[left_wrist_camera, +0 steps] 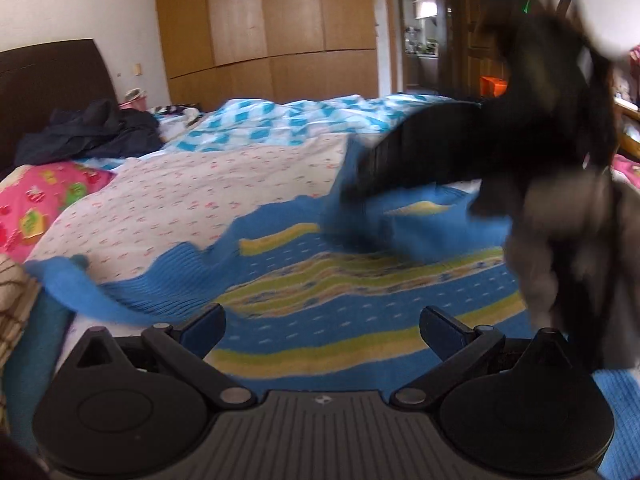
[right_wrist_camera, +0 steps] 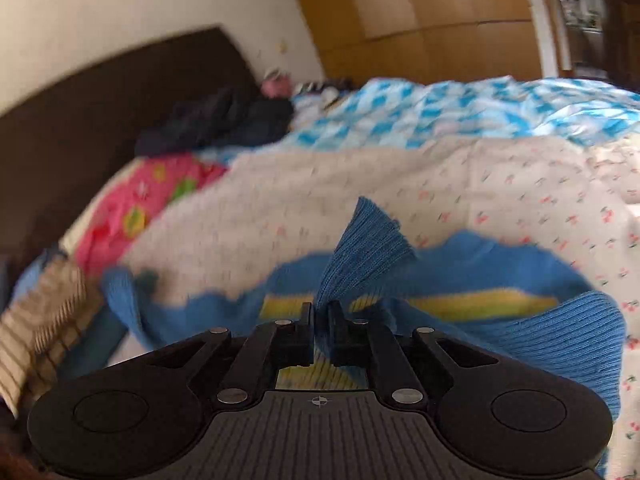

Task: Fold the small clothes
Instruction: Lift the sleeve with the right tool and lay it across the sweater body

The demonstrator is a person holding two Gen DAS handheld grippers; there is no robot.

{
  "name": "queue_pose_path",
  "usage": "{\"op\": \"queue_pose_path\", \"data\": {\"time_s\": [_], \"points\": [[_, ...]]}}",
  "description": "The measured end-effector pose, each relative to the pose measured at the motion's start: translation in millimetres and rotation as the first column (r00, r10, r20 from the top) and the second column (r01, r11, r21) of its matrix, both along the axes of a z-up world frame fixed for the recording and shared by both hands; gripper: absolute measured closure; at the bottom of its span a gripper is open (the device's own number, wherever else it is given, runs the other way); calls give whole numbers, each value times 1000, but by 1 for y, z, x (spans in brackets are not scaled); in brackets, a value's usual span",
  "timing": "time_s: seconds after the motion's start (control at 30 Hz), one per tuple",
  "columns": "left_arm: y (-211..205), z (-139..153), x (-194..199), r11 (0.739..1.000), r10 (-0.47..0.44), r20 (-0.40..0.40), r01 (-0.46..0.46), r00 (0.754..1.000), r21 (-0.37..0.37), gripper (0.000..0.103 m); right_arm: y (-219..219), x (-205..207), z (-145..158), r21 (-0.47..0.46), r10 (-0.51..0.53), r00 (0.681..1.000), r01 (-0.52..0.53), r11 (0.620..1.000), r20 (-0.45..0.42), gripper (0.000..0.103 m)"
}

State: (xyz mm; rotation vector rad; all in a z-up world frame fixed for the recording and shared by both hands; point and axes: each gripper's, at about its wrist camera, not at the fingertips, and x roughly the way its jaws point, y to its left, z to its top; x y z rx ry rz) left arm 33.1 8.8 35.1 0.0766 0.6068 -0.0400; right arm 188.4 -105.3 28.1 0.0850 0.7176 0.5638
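On the bed [left_wrist_camera: 224, 184], my left gripper [left_wrist_camera: 322, 332] hangs spread and empty over the blue sweater [left_wrist_camera: 360, 320]; my right gripper [right_wrist_camera: 320, 320] pinches 1 ribbed cuff [right_wrist_camera: 362, 256] — carry it across slowly, flat.

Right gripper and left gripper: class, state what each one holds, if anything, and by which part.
Right gripper: shut on the blue sweater, pinching a ribbed edge. Left gripper: open, holding nothing.

Home bedroom; bed [left_wrist_camera: 224, 184], wardrobe [left_wrist_camera: 272, 20]
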Motion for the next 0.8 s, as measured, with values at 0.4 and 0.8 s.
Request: {"op": "queue_pose_path", "data": {"time_s": [0.4,0.8], "points": [[31,-1,-5,994,29,27,-26,999,-103,0,56,-28,-22,-299,175,982,-147,943,68,81],[58,-1,-1,975,109,2,-106,994,-197,0,84,-16,-25,-278,266,961,-276,920,-75,79]]}}
